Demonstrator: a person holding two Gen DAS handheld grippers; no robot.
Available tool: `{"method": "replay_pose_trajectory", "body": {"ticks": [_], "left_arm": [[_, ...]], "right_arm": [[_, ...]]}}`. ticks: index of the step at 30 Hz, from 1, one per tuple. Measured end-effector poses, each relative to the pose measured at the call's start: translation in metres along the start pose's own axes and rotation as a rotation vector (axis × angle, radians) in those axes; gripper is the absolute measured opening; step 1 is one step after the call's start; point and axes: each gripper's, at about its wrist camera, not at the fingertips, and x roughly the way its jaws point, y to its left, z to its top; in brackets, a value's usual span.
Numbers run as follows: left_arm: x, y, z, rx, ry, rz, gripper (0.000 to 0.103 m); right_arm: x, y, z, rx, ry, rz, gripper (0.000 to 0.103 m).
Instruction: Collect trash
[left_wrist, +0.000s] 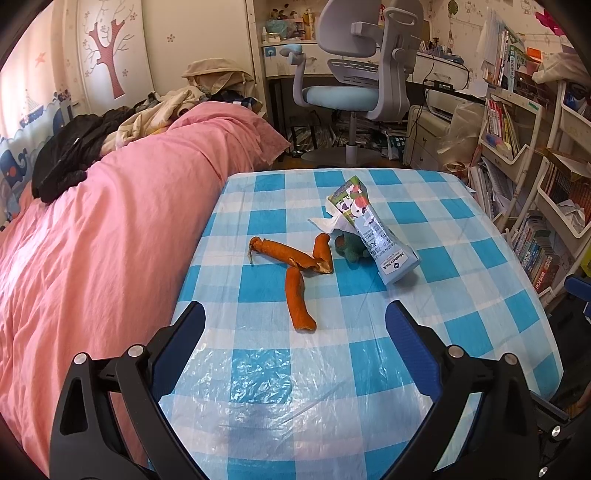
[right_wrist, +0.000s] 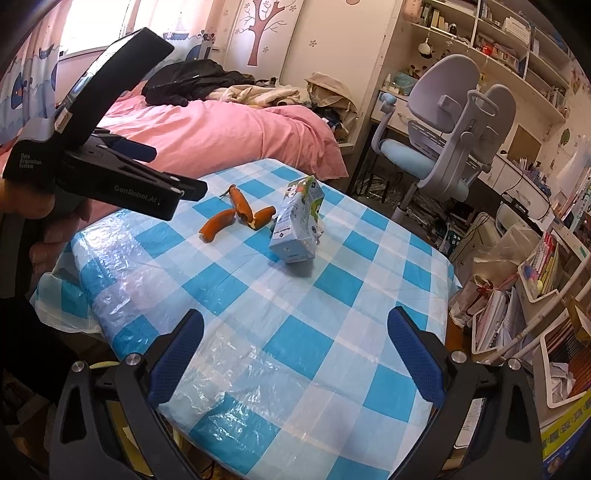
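Both grippers — left gripper (left_wrist: 295, 317), right gripper (right_wrist: 295, 325) — hang spread wide, holding nothing, over the checkered tablecloth (left_wrist: 461, 314); orange peels (left_wrist: 301, 299), milk carton (left_wrist: 373, 229) ahead — pink bed (left_wrist: 110, 240) beside.

Checked tablecloth (left_wrist: 461, 295): orange peels (left_wrist: 301, 299), milk carton (left_wrist: 373, 232), tissue (left_wrist: 325, 221).

Black plastic gripper (left_wrist: 295, 317) frames, silver screws, textured blue fingers (right_wrist: 417, 354), white "GenRobot.AI" lettering.

Three curled orange peels (left_wrist: 295, 273) lie ahead of the left gripper (left_wrist: 295, 321); beyond them a tilted milk carton (left_wrist: 373, 236) leans over white tissue (left_wrist: 325, 221).
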Motion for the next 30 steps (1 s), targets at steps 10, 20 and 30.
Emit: {"method": "replay_pose_trajectory", "body": {"ticks": [10, 20, 30], "left_arm": [[-0.001, 0.001, -0.001, -0.001, 0.001, -0.001, 0.095], [-0.003, 0.001, -0.004, -0.002, 0.001, -0.001, 0.095], [-0.003, 0.003, -0.004, -0.004, 0.0, -0.003, 0.095]], "right_arm": [[0.0, 0.007, -0.001, -0.031, 0.013, -0.002, 0.095], [0.0, 0.013, 0.0, -0.051, 0.021, 0.001, 0.095], [0.001, 0.02, 0.002, -0.067, 0.03, 0.001, 0.095]]}}
